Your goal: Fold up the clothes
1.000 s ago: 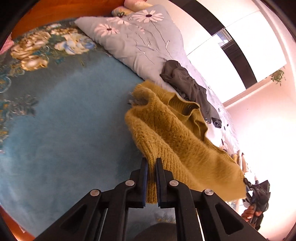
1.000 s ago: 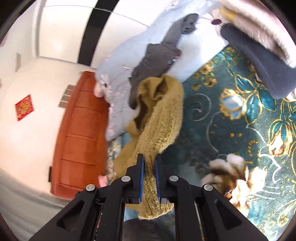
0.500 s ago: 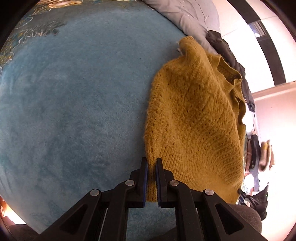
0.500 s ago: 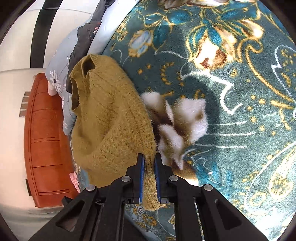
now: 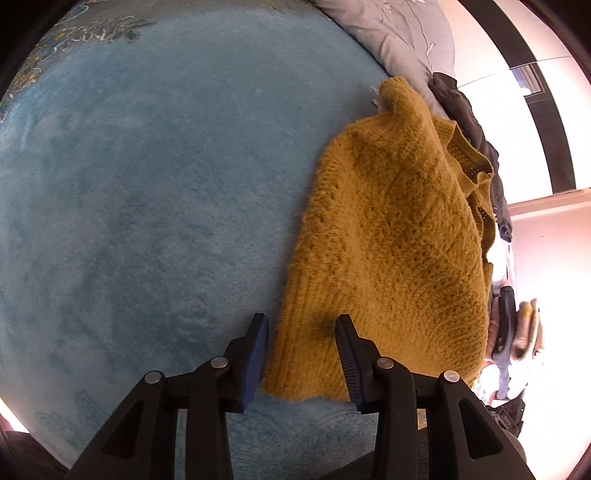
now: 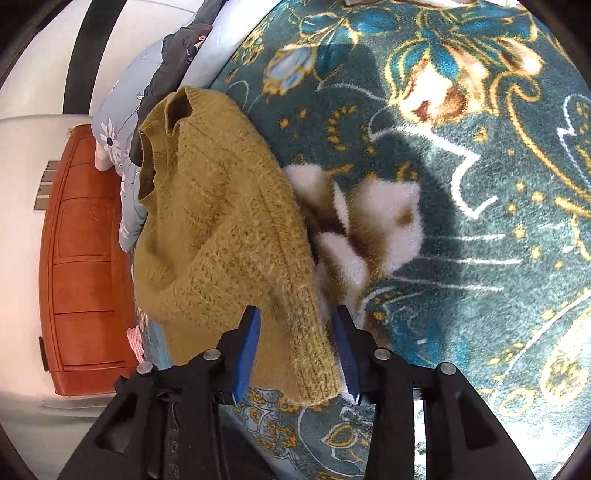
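Mustard sweater [image 5: 391, 240] flat on blanket [image 5: 147, 203] | dark garment [image 5: 469, 122] behind — perhaps touching | left gripper [image 5: 301, 356], right gripper [image 6: 295, 350] jaws opening, hem between

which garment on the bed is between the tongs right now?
The mustard-yellow fuzzy knit sweater, lying on the teal blanket; its hem sits between both opening tongs. The dark grey garment lies farther off on the grey floral quilt.

Teal floral blanket [image 6: 480, 184] covers the bed beside an orange-brown wooden cabinet [image 6: 81, 258].

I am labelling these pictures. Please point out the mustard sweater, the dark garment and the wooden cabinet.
mustard sweater [image 5: 388, 240]: left wrist view, knit body.
dark garment [image 6: 184, 44]: right wrist view, its upper part.
wooden cabinet [image 6: 81, 258]: right wrist view, its front.
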The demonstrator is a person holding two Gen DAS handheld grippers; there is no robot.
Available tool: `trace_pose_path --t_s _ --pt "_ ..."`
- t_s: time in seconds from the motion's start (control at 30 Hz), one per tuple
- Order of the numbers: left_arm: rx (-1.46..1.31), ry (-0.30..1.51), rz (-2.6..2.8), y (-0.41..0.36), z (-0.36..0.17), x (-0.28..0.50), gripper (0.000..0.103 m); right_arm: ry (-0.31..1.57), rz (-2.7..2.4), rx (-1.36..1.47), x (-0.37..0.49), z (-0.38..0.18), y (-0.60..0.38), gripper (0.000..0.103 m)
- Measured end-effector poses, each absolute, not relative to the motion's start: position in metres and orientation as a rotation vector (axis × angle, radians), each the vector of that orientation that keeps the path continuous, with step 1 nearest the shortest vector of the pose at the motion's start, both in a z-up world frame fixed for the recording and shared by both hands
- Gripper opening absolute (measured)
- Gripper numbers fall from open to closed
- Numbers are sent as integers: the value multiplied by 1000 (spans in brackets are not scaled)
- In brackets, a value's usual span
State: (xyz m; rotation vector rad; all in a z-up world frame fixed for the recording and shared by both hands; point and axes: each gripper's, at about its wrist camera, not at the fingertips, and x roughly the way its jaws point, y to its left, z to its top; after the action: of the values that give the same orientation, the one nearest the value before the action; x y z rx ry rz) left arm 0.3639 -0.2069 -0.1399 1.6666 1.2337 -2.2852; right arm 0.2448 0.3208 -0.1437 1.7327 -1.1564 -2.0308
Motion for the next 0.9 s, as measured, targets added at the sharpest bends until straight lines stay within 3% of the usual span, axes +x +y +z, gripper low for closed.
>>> trace_pose_path --t_s 0.1,0.17,0.2,0.27,0.43,0.63,0.9 --pt "1678 1191 -2287 -203 -135 367 34 -1154 -2030 1736 245 -144 316 42" --pt "1679 1163 -2286 -200 -131 372 11 -1157 -2037 1738 246 -143 314 41" --pt "1672 1151 -2295 -200 -129 373 11 -1160 -2037 1738 246 -142 313 40" --pt "1650 1135 -2312 -198 -123 374 9 -1158 -2038 1740 247 -140 310 16" --pt "1587 1151 -2316 -203 -105 395 8 -1152 -2041 1697 255 -126 309 15" --pt "1632 978 -2331 -190 -81 417 8 -1102 -2035 1655 275 -108 313 14" --pt "1579 1106 -2368 -190 -91 388 11 -1073 -2001 1704 288 -117 323 14"
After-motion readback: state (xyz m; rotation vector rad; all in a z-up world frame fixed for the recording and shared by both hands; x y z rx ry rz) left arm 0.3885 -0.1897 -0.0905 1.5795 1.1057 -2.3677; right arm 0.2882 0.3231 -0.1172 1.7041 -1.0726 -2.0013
